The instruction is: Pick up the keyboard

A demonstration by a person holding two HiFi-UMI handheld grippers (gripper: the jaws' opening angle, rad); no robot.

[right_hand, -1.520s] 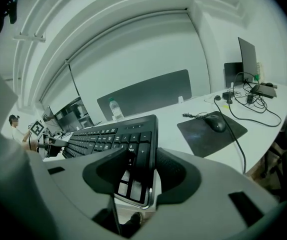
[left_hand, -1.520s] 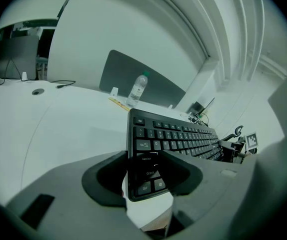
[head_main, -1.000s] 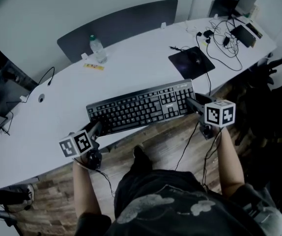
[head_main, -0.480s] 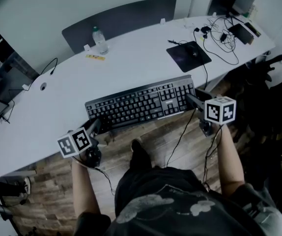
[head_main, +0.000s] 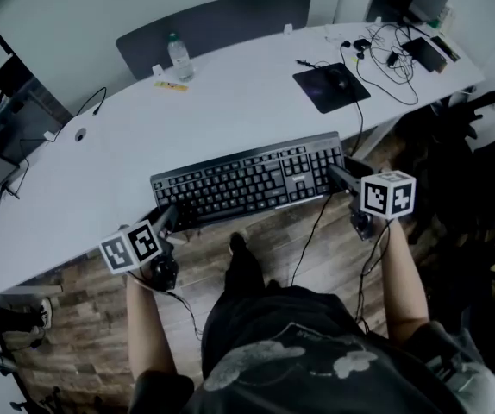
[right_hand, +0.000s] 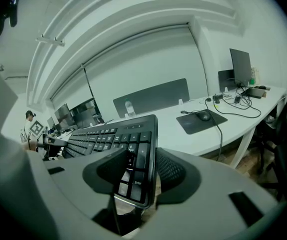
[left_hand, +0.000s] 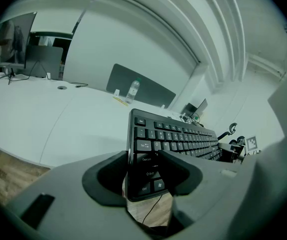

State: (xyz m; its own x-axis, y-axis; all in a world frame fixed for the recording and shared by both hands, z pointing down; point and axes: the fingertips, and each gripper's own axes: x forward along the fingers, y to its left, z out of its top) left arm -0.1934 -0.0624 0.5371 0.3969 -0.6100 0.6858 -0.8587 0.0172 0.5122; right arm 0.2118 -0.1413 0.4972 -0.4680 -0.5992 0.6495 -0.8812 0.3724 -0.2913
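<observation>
we read: keyboard (head_main: 247, 184) matt black plastic, glossy edge | table (head_main: 127, 162) smooth white, faint sheen | floor (head_main: 84, 291) wood-look planks, matt | mouse pad (head_main: 316, 90) dark, matt | bottle (head_main: 178, 57) clear plastic | right gripper (right_hand: 139, 168) matt grey plastic, pad (right_hand: 173, 171) finely textured

The person held the black keyboard (head_main: 247, 184) by both ends, the left gripper (head_main: 168, 218) on one end and the right gripper (head_main: 338, 176) on the other, above the near edge of the white table (head_main: 135, 145).
</observation>
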